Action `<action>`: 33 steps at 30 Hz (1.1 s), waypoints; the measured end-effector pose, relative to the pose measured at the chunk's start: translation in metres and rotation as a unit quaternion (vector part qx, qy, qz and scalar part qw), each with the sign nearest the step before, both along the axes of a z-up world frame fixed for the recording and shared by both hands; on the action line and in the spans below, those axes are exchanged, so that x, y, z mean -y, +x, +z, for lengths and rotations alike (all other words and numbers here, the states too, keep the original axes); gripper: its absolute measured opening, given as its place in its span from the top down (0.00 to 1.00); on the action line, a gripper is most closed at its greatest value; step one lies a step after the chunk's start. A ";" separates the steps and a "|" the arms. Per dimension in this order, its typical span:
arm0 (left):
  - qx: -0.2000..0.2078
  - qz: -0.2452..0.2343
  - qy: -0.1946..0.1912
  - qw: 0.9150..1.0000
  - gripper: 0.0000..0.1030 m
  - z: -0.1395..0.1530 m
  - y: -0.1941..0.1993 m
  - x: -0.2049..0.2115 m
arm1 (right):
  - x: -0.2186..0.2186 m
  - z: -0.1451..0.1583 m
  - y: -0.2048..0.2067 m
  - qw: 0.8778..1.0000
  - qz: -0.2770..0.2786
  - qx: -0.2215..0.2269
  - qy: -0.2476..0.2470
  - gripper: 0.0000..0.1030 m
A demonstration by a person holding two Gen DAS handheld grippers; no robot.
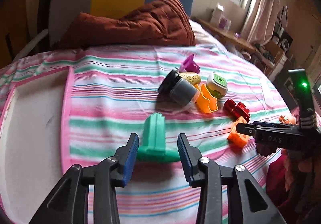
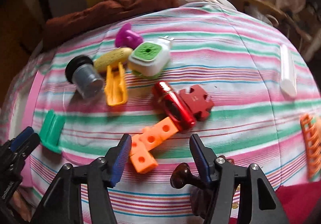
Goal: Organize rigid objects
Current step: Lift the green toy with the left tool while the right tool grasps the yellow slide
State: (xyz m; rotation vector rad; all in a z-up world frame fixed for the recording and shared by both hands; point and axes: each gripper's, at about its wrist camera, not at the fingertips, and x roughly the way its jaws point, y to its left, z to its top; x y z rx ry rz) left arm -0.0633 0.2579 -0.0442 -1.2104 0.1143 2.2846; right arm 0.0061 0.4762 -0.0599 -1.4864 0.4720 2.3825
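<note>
A: Where do the left tongs [image 1: 158,160] stand?

B: At the bottom middle of the left view, jaws apart. The green plastic piece [image 1: 155,139] lies on the striped sheet [image 1: 112,93] with its flat base between the blue pads, and no pad presses on it. From the right camera the same green piece [image 2: 52,132] sits at the left edge, just beside the left tongs [image 2: 22,141] in the lower left corner.

A: And the right tongs [image 2: 158,155]?

B: Bottom middle of the right view, also parted and gripping nothing. The orange linked cubes [image 2: 149,146] lie just above and between the pads; the left pad overlaps one cube in the picture, but I cannot tell whether it touches. A dark brown knob [image 2: 180,177] lies low down by the right finger.

A: The rest of the toys?

B: In the right view, above the cubes, a red toy car [image 2: 173,103] lies against a dark red puzzle-shaped block [image 2: 196,101]. Up and to the left is a cluster: a grey jar with a black lid [image 2: 84,75] on its side, an orange scoop-like piece [image 2: 116,87], a yellow oval sponge [image 2: 112,58], a white and green box [image 2: 150,57] and a purple piece [image 2: 127,37]. A white stick [image 2: 287,71] lies well apart at upper right, an orange comb [image 2: 312,147] at the right edge.

A: Anything behind?

B: A rust-brown quilt [image 1: 140,23] at the top of the left view, and a white tray with a pink rim [image 1: 32,123] on the left.
</note>
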 end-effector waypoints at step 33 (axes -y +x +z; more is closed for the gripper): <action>-0.059 0.046 0.038 0.997 0.71 -0.029 0.024 0.040 | 0.044 0.030 -0.028 0.993 0.087 -0.082 0.025 0.49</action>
